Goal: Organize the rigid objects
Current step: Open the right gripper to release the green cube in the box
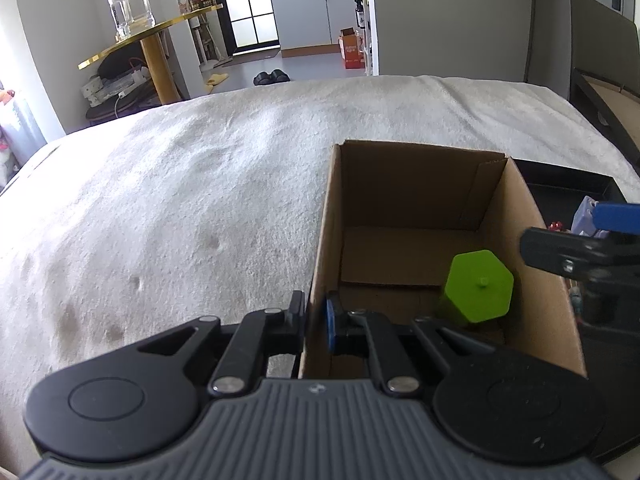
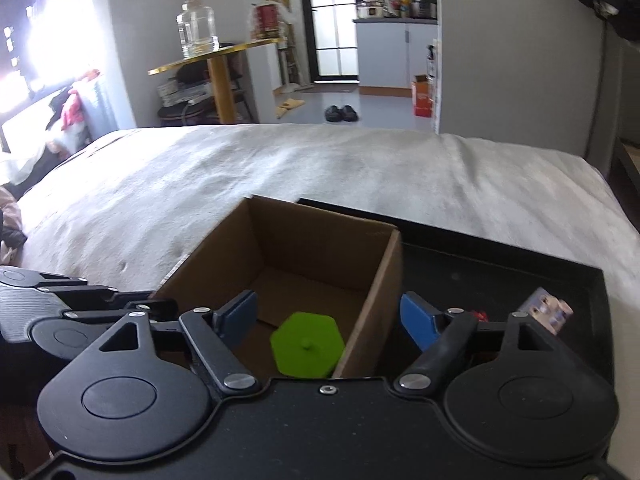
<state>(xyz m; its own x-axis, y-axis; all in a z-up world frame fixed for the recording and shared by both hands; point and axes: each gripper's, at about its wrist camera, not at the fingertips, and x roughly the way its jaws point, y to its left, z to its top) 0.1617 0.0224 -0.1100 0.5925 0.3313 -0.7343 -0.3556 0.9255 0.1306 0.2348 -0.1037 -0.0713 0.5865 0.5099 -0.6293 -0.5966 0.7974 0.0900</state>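
An open cardboard box (image 1: 524,216) stands on a bed with a white blanket. A lime-green hexagonal block (image 1: 478,286) lies inside it near the right wall; it also shows in the right wrist view (image 2: 307,345). My left gripper (image 1: 316,322) is shut on the box's left wall. My right gripper (image 2: 330,316) is open and empty above the box (image 2: 384,272), its fingers straddling the right wall. The right gripper also shows in the left wrist view (image 1: 580,254).
A black tray (image 2: 500,264) lies right of the box and holds a small purple-white toy (image 2: 548,314) and a small red piece (image 2: 480,315). The white blanket (image 1: 180,200) stretches left and behind. A gold side table (image 1: 156,40) with a glass jar stands beyond the bed.
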